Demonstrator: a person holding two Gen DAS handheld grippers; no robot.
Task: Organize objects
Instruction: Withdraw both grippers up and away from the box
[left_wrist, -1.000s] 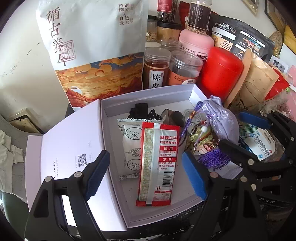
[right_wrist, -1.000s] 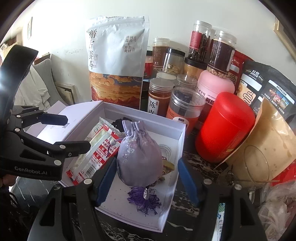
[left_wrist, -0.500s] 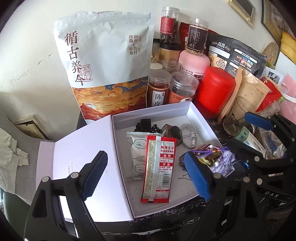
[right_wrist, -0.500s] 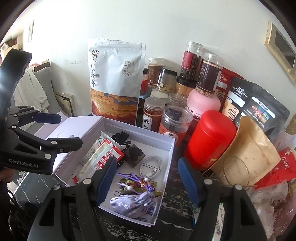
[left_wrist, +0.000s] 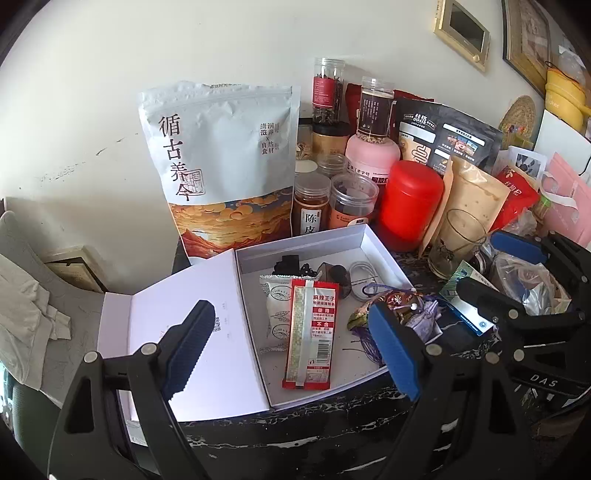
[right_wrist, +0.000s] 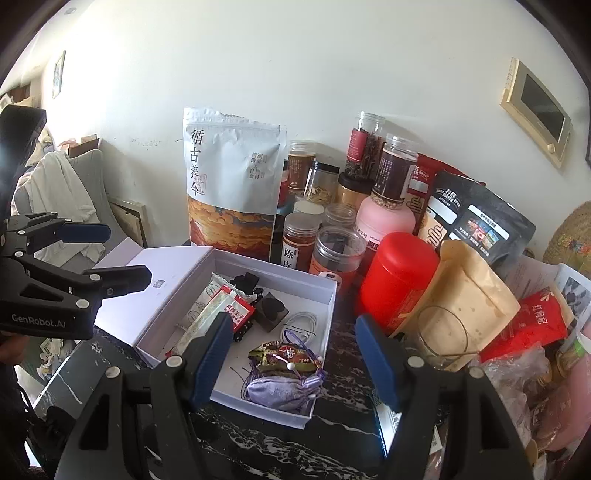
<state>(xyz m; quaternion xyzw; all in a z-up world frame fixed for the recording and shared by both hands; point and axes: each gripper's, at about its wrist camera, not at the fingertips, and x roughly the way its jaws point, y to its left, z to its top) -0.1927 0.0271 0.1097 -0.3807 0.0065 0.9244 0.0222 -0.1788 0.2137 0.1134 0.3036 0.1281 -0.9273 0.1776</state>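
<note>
Both tools, left tool (left_wrist: 291, 347) and right tool (right_wrist: 295, 354), hang released and empty. We judge the lilac pouch (right_wrist: 284, 384), in the white box's (right_wrist: 325, 295) near corner, could spill; beyond the box, crowded jars (right_wrist: 336, 251) could topple.

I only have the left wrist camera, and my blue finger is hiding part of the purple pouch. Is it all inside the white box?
Observer: Yes. The right wrist camera shows the whole purple pouch lying inside the white box, in the corner nearest that camera.
Operator: Is the other gripper holding something? I only see it from the side.
Observer: No. The right gripper has its jaws open, with nothing between the pads.
Operator: What does my gripper look like from over there?
Observer: The left gripper has GenRobot.AI printed in pale letters on its black side.
</note>
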